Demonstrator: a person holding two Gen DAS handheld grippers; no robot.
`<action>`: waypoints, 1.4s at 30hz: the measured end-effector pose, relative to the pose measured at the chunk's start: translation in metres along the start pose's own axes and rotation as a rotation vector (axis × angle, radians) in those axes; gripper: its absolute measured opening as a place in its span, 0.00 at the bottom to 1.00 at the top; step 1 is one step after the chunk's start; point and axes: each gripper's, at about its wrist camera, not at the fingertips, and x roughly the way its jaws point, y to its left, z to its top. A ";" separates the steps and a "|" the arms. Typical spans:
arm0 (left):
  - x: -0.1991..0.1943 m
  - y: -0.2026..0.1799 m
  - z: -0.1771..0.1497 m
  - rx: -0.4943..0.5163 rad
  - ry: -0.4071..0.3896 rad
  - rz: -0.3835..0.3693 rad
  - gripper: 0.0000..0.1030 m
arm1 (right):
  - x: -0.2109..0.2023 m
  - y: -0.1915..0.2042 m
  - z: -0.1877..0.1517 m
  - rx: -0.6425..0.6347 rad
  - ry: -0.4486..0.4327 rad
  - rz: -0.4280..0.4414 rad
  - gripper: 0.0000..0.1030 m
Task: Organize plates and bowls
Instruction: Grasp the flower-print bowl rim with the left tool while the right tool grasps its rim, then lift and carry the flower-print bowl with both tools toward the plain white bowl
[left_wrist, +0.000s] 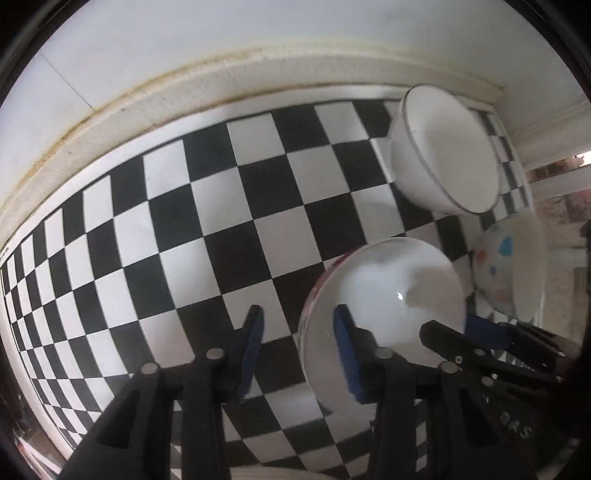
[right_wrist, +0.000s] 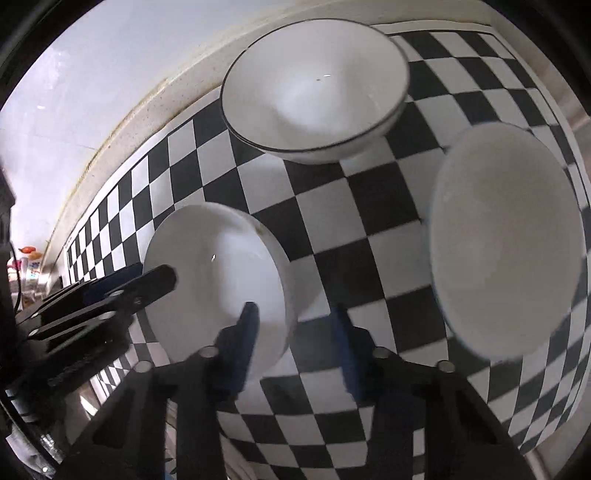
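Note:
Three white bowls sit on a black-and-white checkered mat (left_wrist: 221, 206). My left gripper (left_wrist: 299, 345) is open, its right finger over the rim of the nearest white bowl (left_wrist: 384, 295), its left finger outside it. My right gripper (right_wrist: 293, 334) is open, its left finger over the same bowl (right_wrist: 221, 273), its right finger outside. A dark-rimmed white bowl (left_wrist: 447, 151) stands at the back, also in the right wrist view (right_wrist: 314, 92). A bowl with coloured spots (left_wrist: 513, 266) stands at the right; it also shows in the right wrist view (right_wrist: 506, 240).
A cream countertop edge (left_wrist: 155, 96) and a pale wall run behind the mat. The right gripper's fingers (left_wrist: 491, 350) show at the left wrist view's right edge. The left gripper's fingers (right_wrist: 110, 291) show at the right wrist view's left. Small items (right_wrist: 27, 262) stand far left.

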 end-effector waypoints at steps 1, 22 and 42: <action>0.004 0.000 0.001 -0.002 0.011 -0.019 0.29 | 0.002 0.002 0.003 -0.011 0.001 -0.005 0.36; -0.023 -0.027 -0.041 -0.042 0.023 -0.065 0.21 | -0.015 0.021 -0.033 -0.153 0.041 -0.021 0.10; 0.018 -0.126 -0.116 0.025 0.164 -0.090 0.21 | -0.012 -0.076 -0.137 -0.079 0.143 -0.003 0.10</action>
